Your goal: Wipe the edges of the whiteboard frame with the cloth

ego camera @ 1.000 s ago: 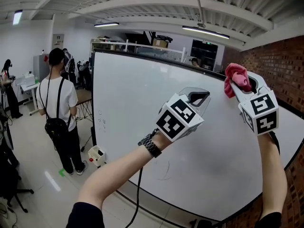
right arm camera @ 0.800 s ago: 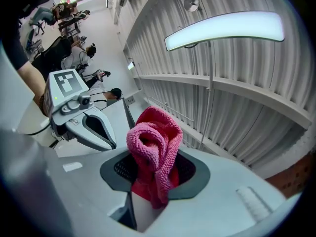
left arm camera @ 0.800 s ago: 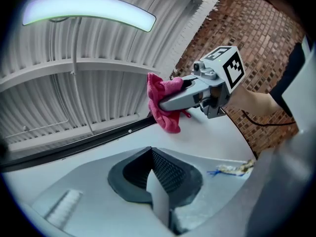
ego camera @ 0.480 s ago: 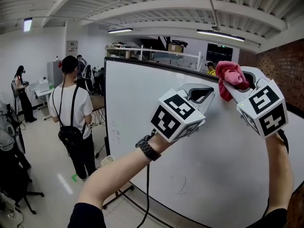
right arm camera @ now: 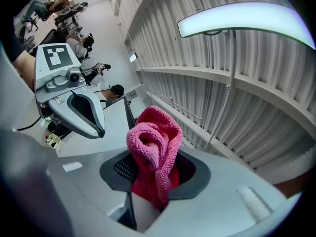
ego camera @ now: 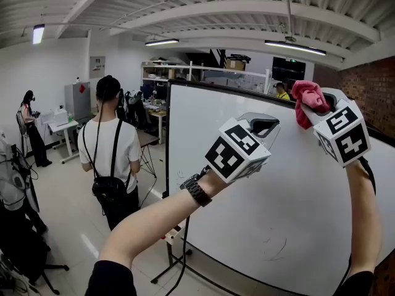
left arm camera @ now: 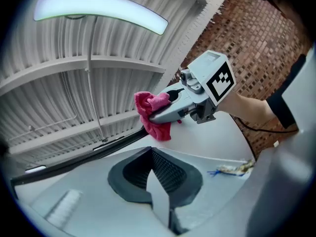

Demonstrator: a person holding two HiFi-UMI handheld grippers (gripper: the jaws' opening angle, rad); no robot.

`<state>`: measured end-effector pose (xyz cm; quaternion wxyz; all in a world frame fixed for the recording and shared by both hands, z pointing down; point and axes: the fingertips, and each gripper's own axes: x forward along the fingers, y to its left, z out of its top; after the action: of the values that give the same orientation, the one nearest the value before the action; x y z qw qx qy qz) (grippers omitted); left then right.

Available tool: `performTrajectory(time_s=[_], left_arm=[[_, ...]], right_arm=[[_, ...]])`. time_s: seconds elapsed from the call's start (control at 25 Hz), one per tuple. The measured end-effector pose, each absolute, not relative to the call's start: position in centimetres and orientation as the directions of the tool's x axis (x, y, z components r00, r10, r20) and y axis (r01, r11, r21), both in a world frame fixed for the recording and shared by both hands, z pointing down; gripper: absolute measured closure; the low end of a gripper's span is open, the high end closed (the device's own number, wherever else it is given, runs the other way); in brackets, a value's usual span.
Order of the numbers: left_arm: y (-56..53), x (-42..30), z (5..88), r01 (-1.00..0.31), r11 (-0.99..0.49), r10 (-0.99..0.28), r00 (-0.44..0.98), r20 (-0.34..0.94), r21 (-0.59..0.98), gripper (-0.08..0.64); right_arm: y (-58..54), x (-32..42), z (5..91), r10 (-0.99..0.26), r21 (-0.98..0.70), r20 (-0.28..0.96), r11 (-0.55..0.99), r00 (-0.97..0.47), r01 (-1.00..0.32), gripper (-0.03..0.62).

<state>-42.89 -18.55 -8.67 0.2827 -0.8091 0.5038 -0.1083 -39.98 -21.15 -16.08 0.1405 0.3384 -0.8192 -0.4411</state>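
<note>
Shifted since a second ago: the whiteboard (ego camera: 247,214) sits further right in my head view, its left edge now near mid-frame, and more of the room shows. Both tools hold much the same place against it. I read that as my own turn or step, not a wipe stroke; the frame work looks barely begun.

Right tool (ego camera: 316,105): clamped on the pink cloth (ego camera: 304,96), a bunched wad standing out past the jaws. Cloth is up at the dark top frame (ego camera: 234,91), right-hand stretch, apparently touching it.

Left tool (ego camera: 260,127): jaws together, nothing in them. It is held close to the board face, below and left of the cloth.

Surroundings: person with backpack (ego camera: 111,153), back to me, near the board's left edge; second person (ego camera: 29,125) far left; brick wall (ego camera: 364,85) at right; ceiling lamp (ego camera: 295,47); faint pen marks (ego camera: 274,248) low on the board.

Obstructions: leftward along the top frame, only my own left tool, close under the path. The person with backpack could crowd the left edge.
</note>
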Motion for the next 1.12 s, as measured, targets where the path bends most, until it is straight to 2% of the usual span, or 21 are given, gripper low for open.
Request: performTrajectory(time_s=[0.2, 0.36, 0.56, 0.8, 0.92, 1.12], left_arm=[[-18.8, -47.5, -8.6, -0.717, -0.397, -0.854, 0.517, -0.055, -0.573, 0.560], [-18.2, -50.3, -9.4, -0.713, -0.433, -0.828, 0.556, -0.068, -0.551, 0.560], [-17.1, -52.8, -8.7, -0.684, -0.387, -0.836, 0.543, -0.079, -0.618, 0.560], [-14.6, -61.0, -9.1, -0.810, -0.286, -0.884, 0.430, -0.186, -0.511, 0.560], [-15.2, -64.9, -7.7, -0.846, -0.257, -0.911, 0.374, -0.175, -0.467, 0.560], [-18.4, -67.4, -7.4, -0.859, -0.325, -0.907, 0.402, -0.127, -0.397, 0.560]], right_arm=[[-21.7, -43.5, -16.3, -0.727, 0.791, -0.093, 0.361, -0.680, -0.494, 0.448], [-21.4, -46.6, -15.7, -0.736, 0.799, -0.082, 0.355, -0.672, -0.486, 0.446], [-20.8, -50.0, -15.1, -0.700, 0.793, -0.106, 0.369, -0.706, -0.485, 0.445], [-17.7, -53.2, -14.1, -0.667, 0.821, -0.150, 0.327, -0.730, -0.468, 0.445], [-16.6, -55.4, -13.1, -0.634, 0.822, -0.154, 0.344, -0.758, -0.454, 0.445], [-19.1, -59.5, -14.2, -0.633, 0.845, -0.126, 0.335, -0.764, -0.417, 0.445]])
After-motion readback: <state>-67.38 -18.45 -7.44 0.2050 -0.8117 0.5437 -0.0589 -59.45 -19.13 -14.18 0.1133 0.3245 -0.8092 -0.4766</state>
